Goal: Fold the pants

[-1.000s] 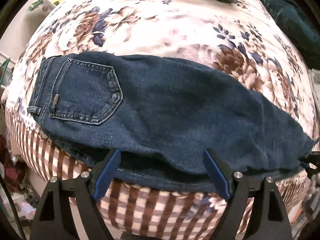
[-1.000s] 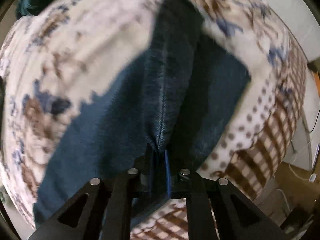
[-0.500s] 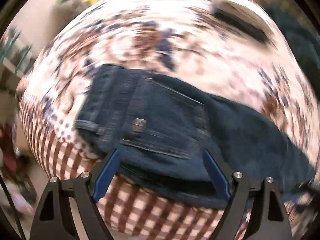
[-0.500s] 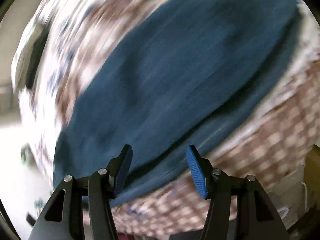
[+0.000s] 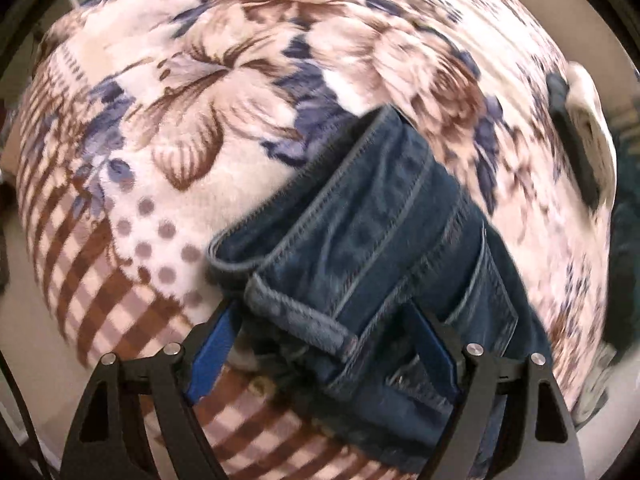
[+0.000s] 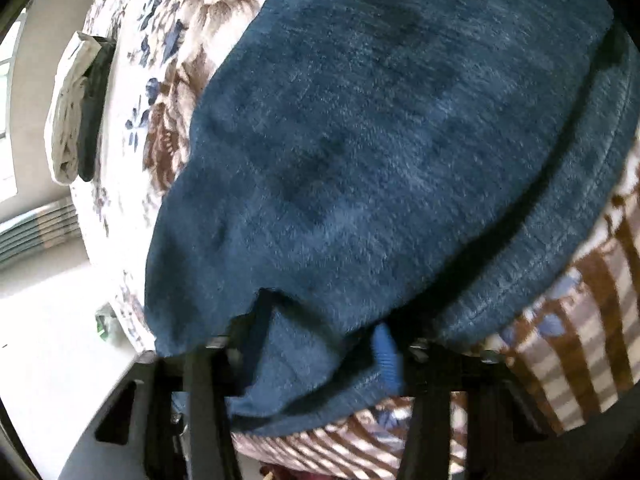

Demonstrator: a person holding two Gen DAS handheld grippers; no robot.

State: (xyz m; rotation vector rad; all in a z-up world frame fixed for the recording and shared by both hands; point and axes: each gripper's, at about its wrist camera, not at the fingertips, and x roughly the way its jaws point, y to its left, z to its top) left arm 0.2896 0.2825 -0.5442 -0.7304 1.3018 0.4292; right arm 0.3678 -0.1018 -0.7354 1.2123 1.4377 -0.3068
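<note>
Dark blue jeans lie on a floral blanket. In the left wrist view the waistband corner with its belt loop lies between the blue pads of my left gripper. Its jaws are closing, and a gap still shows beside the left pad. The right wrist view shows the jeans' leg filling the frame. Its near edge drapes over my right gripper, whose jaws are closing with denim between them. Only the right pad shows; the left finger is mostly hidden by cloth.
The blanket's checked brown border hangs over the near edge of the bed. A folded pale and dark pile lies at the bed's far side. Pale floor and a ribbed unit are beyond the bed.
My left gripper slid along the jeans from the leg's near edge to the waistband and rolled. My right gripper let go of the denim fold, opened, and moved to the leg's near edge.
</note>
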